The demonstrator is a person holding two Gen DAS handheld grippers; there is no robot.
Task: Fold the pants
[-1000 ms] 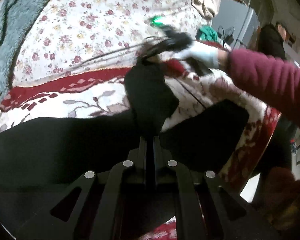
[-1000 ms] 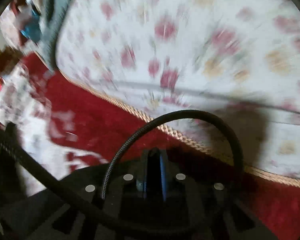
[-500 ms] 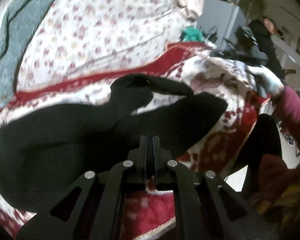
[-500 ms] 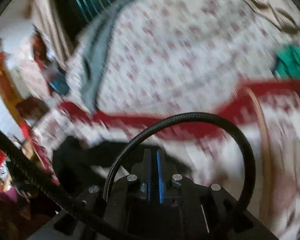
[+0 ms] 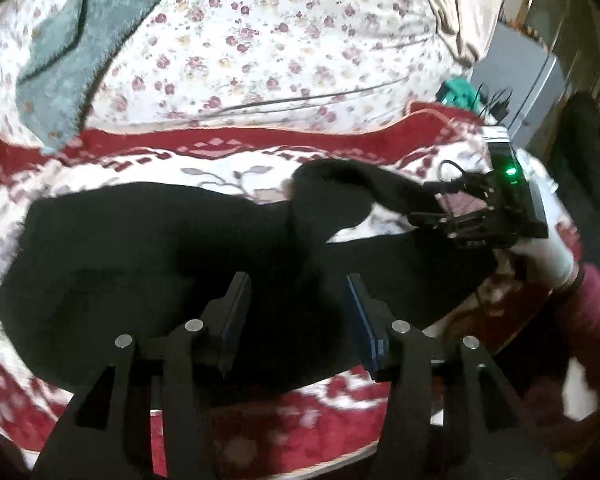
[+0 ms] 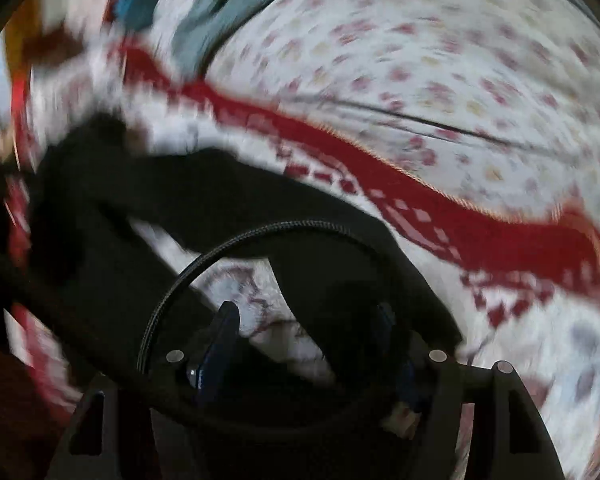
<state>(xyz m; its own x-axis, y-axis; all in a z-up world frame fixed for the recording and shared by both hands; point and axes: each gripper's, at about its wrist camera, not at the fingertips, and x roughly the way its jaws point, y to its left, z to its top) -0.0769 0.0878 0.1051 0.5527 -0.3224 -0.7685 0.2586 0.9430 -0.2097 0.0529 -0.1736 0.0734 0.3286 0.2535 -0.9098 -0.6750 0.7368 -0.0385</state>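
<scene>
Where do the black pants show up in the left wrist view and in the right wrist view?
Left wrist: the black pants spread across the middle, with one twisted leg running right toward the right claw.
Right wrist: the pants cross from the left edge down to the bottom centre, blurred by motion.
Shared landmark: the red blanket band above the pants in both.

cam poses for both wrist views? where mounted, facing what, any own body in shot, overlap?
Left wrist: behind the open left gripper, facing across the black pants on the red-patterned blanket; shows the right gripper, gloved right hand, maroon sleeve.
Right wrist: behind the open right gripper, blurred, facing the pants and floral quilt; a cable loop crosses the view.
Shared: pants, blanket, quilt.
</scene>
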